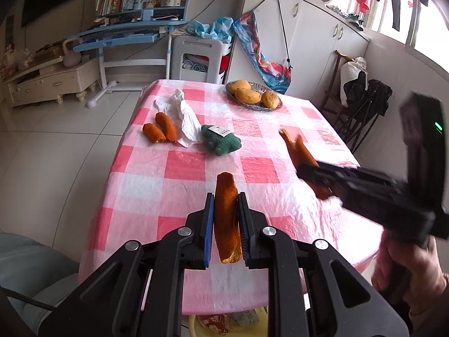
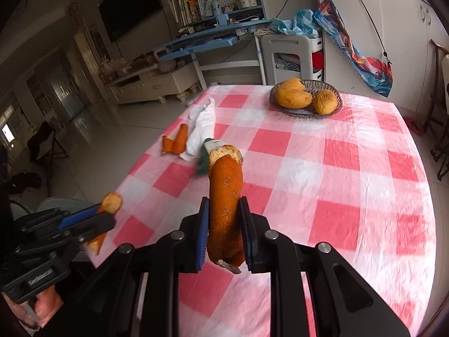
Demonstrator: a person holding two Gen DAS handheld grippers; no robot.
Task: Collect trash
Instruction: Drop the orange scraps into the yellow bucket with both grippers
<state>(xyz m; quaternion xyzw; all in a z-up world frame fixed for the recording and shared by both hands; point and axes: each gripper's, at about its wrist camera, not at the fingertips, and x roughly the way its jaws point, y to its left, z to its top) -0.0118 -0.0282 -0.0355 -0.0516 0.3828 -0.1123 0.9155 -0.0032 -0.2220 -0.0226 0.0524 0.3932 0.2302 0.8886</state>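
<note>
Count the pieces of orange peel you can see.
4. One in the left hand-held gripper, one in the right hand-held gripper, and two lying side by side left of the white tissue. Others may be hidden.

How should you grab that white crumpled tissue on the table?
Grip the white tissue at its raised, twisted far tip, coming down from above. That tip stands clear of the cloth, while its near end lies flat between the orange peels and the green sponge.

Under my claws is a table [image 1: 196, 165] covered in a pink-and-white checked cloth. On it lie two orange peels [image 1: 160, 131], a crumpled white tissue [image 1: 183, 118], a green sponge [image 1: 221, 139], and a basket of mangoes [image 1: 254, 95] at the far side.
</note>
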